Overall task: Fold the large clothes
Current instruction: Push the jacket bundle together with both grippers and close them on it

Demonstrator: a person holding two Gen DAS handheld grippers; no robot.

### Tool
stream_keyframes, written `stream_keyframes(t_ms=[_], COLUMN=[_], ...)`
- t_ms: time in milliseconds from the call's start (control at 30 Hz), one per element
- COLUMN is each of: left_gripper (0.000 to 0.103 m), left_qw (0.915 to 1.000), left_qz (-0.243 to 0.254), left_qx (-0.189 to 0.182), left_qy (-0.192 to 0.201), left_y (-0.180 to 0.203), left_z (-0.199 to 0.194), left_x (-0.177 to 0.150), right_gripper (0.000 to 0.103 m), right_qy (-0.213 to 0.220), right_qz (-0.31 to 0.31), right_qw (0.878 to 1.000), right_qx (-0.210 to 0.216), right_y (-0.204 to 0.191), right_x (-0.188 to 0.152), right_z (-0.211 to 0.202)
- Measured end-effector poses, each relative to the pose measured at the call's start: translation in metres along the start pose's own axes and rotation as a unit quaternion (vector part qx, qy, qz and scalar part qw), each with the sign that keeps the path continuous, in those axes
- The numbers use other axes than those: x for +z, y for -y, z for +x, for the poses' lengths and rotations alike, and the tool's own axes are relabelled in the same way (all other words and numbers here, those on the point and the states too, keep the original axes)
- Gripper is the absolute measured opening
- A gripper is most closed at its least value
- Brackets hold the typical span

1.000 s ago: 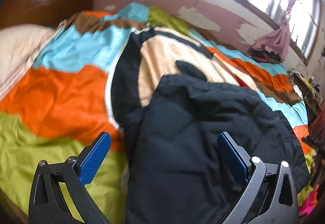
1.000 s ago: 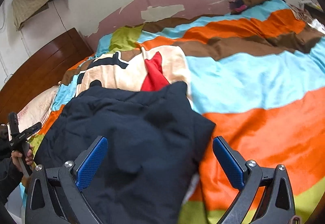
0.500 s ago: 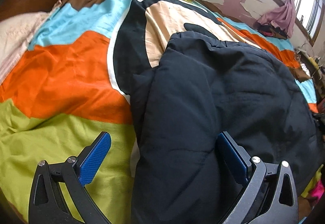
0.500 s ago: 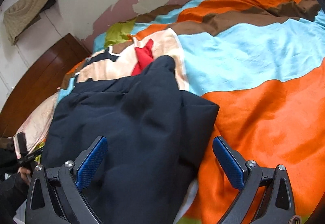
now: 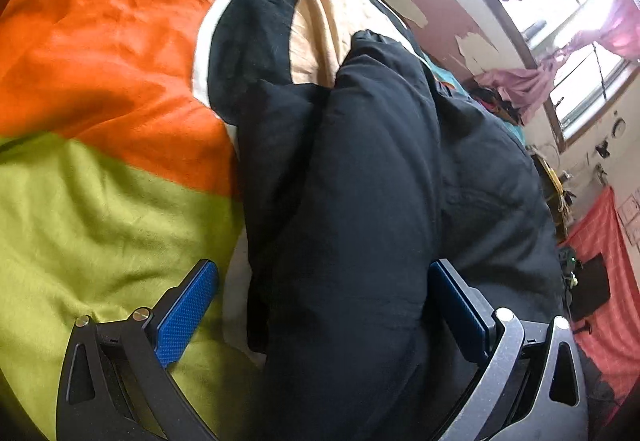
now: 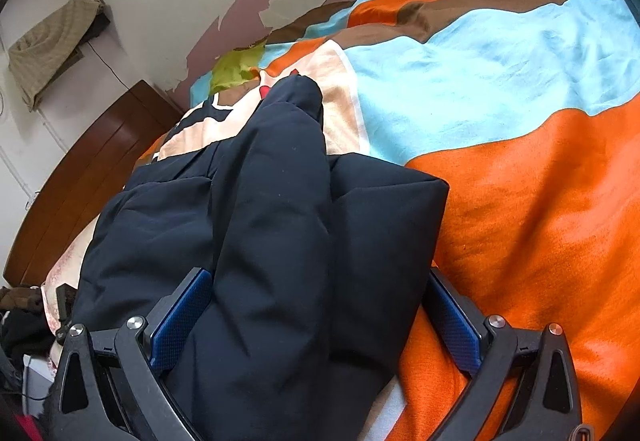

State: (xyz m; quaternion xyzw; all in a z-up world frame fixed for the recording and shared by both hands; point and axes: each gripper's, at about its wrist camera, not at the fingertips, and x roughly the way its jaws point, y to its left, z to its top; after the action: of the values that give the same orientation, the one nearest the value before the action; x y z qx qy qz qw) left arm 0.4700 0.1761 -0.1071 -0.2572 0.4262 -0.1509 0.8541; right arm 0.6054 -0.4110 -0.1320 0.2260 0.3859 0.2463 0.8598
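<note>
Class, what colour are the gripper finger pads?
Blue pads, clearest in the right wrist view.

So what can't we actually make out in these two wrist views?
- Near hem of the dark jacket: cut off by the bottom edge in both views.
- Whether the left claw or right claw pinches fabric: the jacket bulges between the open fingers, hiding contact.
- Blanket beneath the jacket: covered.

Bedroom: bed, wooden headboard
</note>
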Motion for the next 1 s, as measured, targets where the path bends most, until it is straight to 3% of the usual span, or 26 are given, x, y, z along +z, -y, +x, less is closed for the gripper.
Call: stream_keyframes(t_ms=[167,300,633,767,933,1000], left_gripper=[0.102,0.102,0.102,0.102,0.102,0.095], left_qw=[0.9978,0.9949,0.9922,0.9889,0.9887,0.9900], left_qz=[-0.012,0.002,0.011,0.011,0.018,0.021], left_qx=[-0.062,-0.092,-0.114,-0.139,-0.143,-0.134], left_qy=[-0.017,-0.041,-0.048,-0.052,-0.042,-0.038], left_y=[-0.014,-0.019,-0.028,-0.030,-0.022,-0.019], left_z=[0.005,0.017,0.016,0.017,0.016,0.016], left_x=[0.016,0.037,0.053,0.052,0.053,0.052], right_gripper=[0.103,0.103,0.103,0.103,0.103,0.102], right_qy=[-0.003,-0.003,-0.012,-0.046,-0.083,-0.090], right_qz=[0.007,0.010,0.012,0.022,-0.002,-0.012], right_qw=[1.000,1.000,1.000,0.999,0.996,0.994], right_qx=[0.007,0.009,0.001,-0.021,-0.042,-0.057], right_y=[0.003,0.006,0.003,-0.008,-0.025,-0.031], right_x=[-0.001,0.001,0.003,0.011,0.016,0.016], right_z=[0.002,0.005,0.007,0.009,0.011,0.015])
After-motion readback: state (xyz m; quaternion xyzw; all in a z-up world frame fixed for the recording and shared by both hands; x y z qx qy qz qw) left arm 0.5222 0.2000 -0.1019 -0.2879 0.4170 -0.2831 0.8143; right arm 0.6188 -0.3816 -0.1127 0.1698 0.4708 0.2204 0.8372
